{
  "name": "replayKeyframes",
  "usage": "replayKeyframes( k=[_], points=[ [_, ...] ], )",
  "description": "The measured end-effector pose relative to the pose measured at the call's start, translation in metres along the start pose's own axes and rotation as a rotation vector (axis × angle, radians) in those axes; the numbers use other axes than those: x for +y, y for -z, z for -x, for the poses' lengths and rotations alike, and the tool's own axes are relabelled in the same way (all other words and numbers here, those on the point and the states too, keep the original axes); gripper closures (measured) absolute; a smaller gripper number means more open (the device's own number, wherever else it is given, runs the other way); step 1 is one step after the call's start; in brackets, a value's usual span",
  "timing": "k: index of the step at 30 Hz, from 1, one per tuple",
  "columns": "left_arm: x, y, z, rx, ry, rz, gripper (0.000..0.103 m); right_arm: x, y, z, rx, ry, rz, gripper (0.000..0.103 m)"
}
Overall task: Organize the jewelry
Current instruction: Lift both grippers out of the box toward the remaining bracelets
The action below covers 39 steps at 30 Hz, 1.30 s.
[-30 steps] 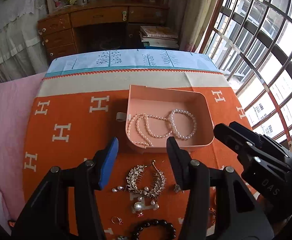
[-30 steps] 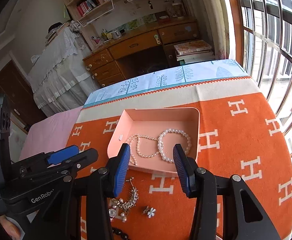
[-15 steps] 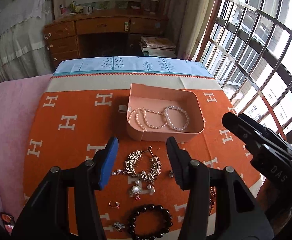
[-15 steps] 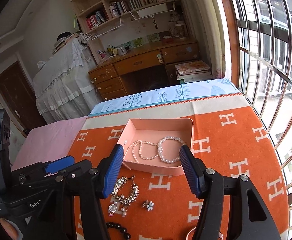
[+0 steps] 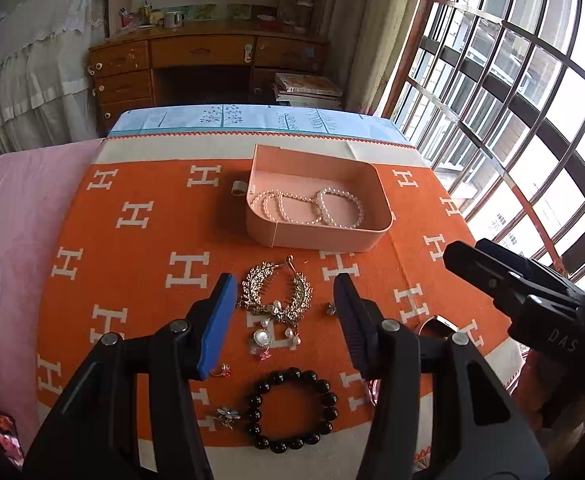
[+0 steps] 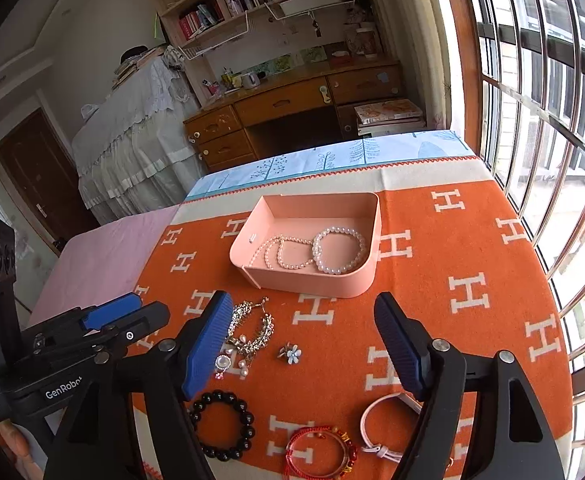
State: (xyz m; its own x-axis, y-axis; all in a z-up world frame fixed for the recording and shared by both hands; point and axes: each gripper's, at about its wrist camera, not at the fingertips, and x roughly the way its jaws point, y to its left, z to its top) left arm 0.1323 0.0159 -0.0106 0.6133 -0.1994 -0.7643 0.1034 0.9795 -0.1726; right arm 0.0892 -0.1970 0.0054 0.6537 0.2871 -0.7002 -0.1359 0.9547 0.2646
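Left wrist view: pearl necklace (image 5: 282,207) and pearl bracelet (image 5: 339,208) already in pink box (image 5: 316,236); gold hair comb (image 5: 276,292), black bead bracelet (image 5: 291,409) and small pieces still loose on orange blanket (image 5: 140,272). Left gripper (image 5: 284,320) jaws half open, empty. Right wrist view alone: red cord bracelet (image 6: 320,454) and pink band (image 6: 384,426); right gripper (image 6: 302,344) jaws opening, nothing between.

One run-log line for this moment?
left tool: open, empty | right tool: opening, empty | pink box: holds pearls | black bracelet: on cloth
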Motion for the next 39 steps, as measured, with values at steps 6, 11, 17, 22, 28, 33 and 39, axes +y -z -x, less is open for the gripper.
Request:
replayKeyframes(
  k=[6,11,17,22,28,33,39],
  points=[
    [0.009,0.019,0.002,0.017,-0.001,0.027,0.056,0.004,0.016,0.015,-0.033,0.000,0.044,0.017],
    [0.015,0.030,0.004,0.017,0.013,0.062,0.056,0.009,0.030,0.023,-0.037,-0.002,0.080,0.017],
    [0.022,0.044,0.013,-0.020,-0.024,0.073,0.056,0.013,0.048,0.026,-0.033,0.021,0.117,0.017],
    [0.029,0.056,0.018,-0.010,-0.049,0.068,0.056,0.009,0.057,0.025,-0.011,0.027,0.118,0.017],
    [0.035,0.075,0.008,0.079,-0.026,0.034,0.056,0.001,0.068,0.018,0.034,0.024,0.118,0.017],
    [0.036,0.094,-0.006,0.165,-0.021,0.002,0.055,-0.003,0.076,0.010,0.076,0.024,0.120,0.017],
    [0.040,0.112,-0.025,0.262,-0.002,0.016,0.055,-0.020,0.081,0.004,0.096,0.059,0.110,0.017]
  ],
)
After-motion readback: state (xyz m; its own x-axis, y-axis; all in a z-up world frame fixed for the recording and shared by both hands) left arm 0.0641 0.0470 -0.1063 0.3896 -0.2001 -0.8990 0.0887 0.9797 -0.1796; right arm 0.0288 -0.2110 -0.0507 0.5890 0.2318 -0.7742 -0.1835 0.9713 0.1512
